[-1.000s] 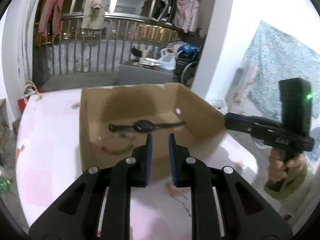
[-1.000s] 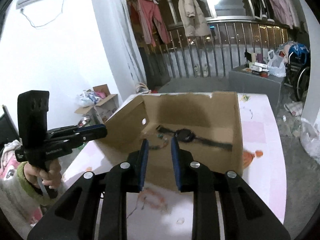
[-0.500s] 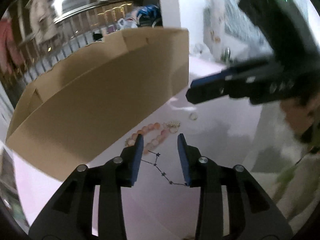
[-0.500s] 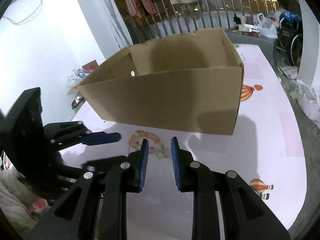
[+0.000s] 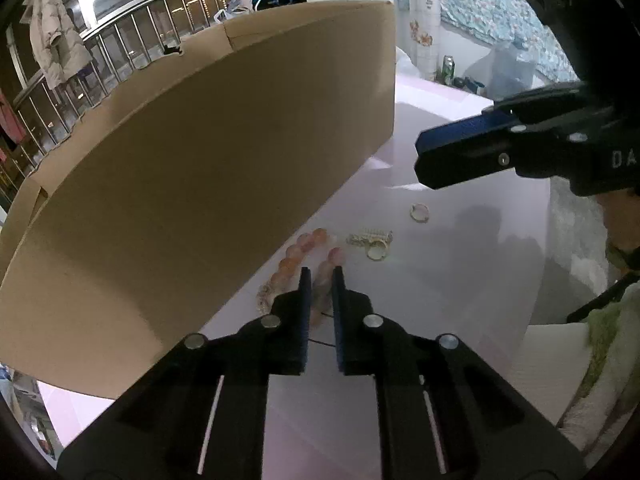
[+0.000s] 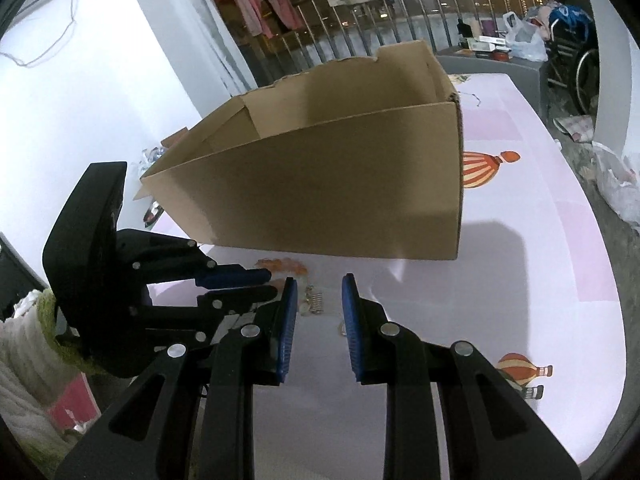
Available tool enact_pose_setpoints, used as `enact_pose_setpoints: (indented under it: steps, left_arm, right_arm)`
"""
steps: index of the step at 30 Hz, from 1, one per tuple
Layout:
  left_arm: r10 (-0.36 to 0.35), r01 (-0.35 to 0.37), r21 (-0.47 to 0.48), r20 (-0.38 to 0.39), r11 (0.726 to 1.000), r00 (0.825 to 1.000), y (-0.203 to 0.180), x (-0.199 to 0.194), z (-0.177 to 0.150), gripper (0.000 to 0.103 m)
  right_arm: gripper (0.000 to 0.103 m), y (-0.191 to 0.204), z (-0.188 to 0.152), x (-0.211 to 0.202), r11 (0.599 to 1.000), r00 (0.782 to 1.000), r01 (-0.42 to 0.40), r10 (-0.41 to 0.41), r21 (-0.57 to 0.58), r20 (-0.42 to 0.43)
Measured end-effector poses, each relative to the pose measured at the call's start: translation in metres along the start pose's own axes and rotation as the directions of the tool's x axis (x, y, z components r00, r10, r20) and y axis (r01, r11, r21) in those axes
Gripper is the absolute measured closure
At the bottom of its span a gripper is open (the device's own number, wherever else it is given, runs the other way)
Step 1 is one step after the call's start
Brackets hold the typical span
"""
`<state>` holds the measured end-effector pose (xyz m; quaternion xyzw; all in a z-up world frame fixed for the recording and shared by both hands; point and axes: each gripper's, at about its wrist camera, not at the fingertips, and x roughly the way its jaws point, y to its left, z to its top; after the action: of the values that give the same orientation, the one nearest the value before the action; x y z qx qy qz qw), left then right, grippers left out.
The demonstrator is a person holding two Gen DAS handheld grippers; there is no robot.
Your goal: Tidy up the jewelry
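Observation:
A pink bead bracelet (image 5: 298, 258) lies on the table against the front wall of the cardboard box (image 5: 200, 180). My left gripper (image 5: 320, 278) is closing, and its pads pinch a strand of the beads between them. Right of the beads lie a gold ring with a coiled charm (image 5: 372, 242) and a small gold ring (image 5: 419, 213). In the right wrist view, my right gripper (image 6: 319, 284) hovers open over the gold charm (image 6: 314, 300) with nothing between its fingers. The left gripper (image 6: 270, 284) comes in from the left, just beside the right one. The right gripper (image 5: 424, 156) enters the left wrist view from the right.
The box (image 6: 340, 192) fills the far side of the pale pink tablecloth (image 6: 520, 280), which has balloon prints (image 6: 486, 166). A thin dark chain (image 5: 320, 342) runs under my left fingers. A hand in a green sleeve (image 6: 48, 308) holds the left gripper. A railing and hung clothes stand behind.
Both grippers dropped from above the box's opening to the table in front of it. The left jaws widened, moved onto the bead bracelet and narrowed on it. The right jaws kept their gap.

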<state>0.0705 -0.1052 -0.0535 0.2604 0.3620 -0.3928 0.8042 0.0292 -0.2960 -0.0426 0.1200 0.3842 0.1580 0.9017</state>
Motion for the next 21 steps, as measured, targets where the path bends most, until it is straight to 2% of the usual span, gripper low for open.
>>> enact_pose_setpoints:
  steps: [2, 6, 11, 14, 18, 21]
  left_arm:
    - [-0.022, 0.023, -0.034, 0.027, 0.999, 0.999, 0.006, -0.006, 0.002, 0.095]
    - [-0.018, 0.033, -0.126, 0.119, 0.991, 0.993, 0.025, -0.023, 0.005, 0.095]
    - [-0.035, 0.099, -0.274, 0.231, 0.957, 0.972, 0.051, -0.059, 0.003, 0.095]
    - [-0.064, 0.163, -0.358, 0.272, 0.920, 0.960, 0.061, -0.077, -0.002, 0.095]
    - [-0.109, 0.253, -0.474, 0.310, 0.843, 0.944, 0.070, -0.085, -0.025, 0.095]
    - [-0.115, 0.273, -0.567, 0.298, 0.777, 0.948, 0.082, -0.077, -0.052, 0.095]
  right_arm:
    - [0.080, -0.002, 0.000, -0.001, 1.000, 1.000, 0.003, -0.003, 0.003, 0.004]
    - [0.080, -0.001, -0.002, -0.005, 1.000, 1.000, 0.004, -0.005, 0.007, 0.013]
    - [0.080, 0.002, -0.004, -0.009, 1.000, 1.000, 0.004, -0.004, 0.004, 0.016]
    - [0.080, 0.004, -0.005, -0.010, 1.000, 1.000, 0.000, 0.000, 0.002, 0.018]
    - [0.080, 0.005, -0.005, -0.010, 1.000, 1.000, -0.006, 0.006, 0.001, 0.014]
    - [0.080, 0.006, -0.004, -0.008, 1.000, 1.000, -0.009, 0.009, 0.000, 0.008]
